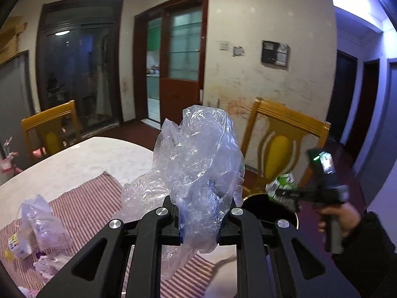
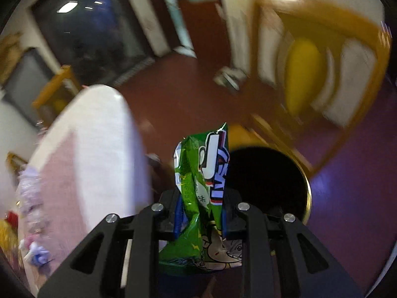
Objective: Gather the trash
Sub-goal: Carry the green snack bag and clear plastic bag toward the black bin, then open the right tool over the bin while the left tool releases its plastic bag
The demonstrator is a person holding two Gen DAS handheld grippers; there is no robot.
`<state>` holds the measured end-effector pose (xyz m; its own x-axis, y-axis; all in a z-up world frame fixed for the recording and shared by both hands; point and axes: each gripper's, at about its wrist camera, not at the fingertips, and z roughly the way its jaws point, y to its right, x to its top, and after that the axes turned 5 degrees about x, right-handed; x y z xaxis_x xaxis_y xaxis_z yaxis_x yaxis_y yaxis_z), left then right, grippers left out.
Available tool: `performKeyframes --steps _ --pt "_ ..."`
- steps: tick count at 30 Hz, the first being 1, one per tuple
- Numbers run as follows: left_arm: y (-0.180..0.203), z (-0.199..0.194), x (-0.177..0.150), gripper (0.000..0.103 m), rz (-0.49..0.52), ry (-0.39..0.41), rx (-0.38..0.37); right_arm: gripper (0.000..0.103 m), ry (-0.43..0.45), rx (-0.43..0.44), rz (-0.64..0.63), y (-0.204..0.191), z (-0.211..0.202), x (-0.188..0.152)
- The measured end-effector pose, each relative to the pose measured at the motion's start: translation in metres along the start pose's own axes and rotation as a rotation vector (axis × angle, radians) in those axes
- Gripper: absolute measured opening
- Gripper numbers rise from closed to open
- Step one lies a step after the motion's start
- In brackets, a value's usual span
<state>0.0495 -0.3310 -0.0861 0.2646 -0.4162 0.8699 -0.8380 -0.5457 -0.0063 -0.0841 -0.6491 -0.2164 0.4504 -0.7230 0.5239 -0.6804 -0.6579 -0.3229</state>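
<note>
While its jaws are pinched together on a crumpled clear plastic bag (image 1: 198,164), the left gripper (image 1: 200,219) holds that bag up above the table (image 1: 82,159), over a red-striped placemat (image 1: 84,206). More clear wrapping and scraps (image 1: 41,221) lie on the placemat toward the left edge. The right gripper (image 2: 200,217) is clamped on a green snack wrapper (image 2: 201,186), which stands up between its fingers just beside the dark round opening of a bin (image 2: 268,181) with a gold rim. A yellow wooden chair (image 2: 322,62) stands beyond the bin, blurred in the right wrist view.
</note>
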Motion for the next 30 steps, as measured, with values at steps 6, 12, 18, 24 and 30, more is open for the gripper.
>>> performKeyframes --steps 6,12,18,24,30 --pt "0.017 0.014 0.001 0.015 0.022 -0.023 -0.017 0.025 -0.077 -0.022 0.078 0.041 0.036 -0.012" --pt "0.030 0.033 0.000 0.015 0.058 -0.043 -0.078 0.071 -0.124 -0.059 0.159 0.058 0.066 -0.021" --pt "0.064 0.079 -0.005 0.016 0.107 -0.103 -0.181 0.078 -0.021 -0.063 0.260 0.082 0.024 -0.022" --pt "0.131 0.153 -0.022 0.016 0.136 -0.227 -0.352 0.079 0.139 -0.155 0.391 0.117 -0.048 -0.031" --pt "0.198 0.222 -0.059 0.016 0.148 -0.370 -0.406 0.079 0.223 -0.184 0.423 0.135 -0.097 -0.036"
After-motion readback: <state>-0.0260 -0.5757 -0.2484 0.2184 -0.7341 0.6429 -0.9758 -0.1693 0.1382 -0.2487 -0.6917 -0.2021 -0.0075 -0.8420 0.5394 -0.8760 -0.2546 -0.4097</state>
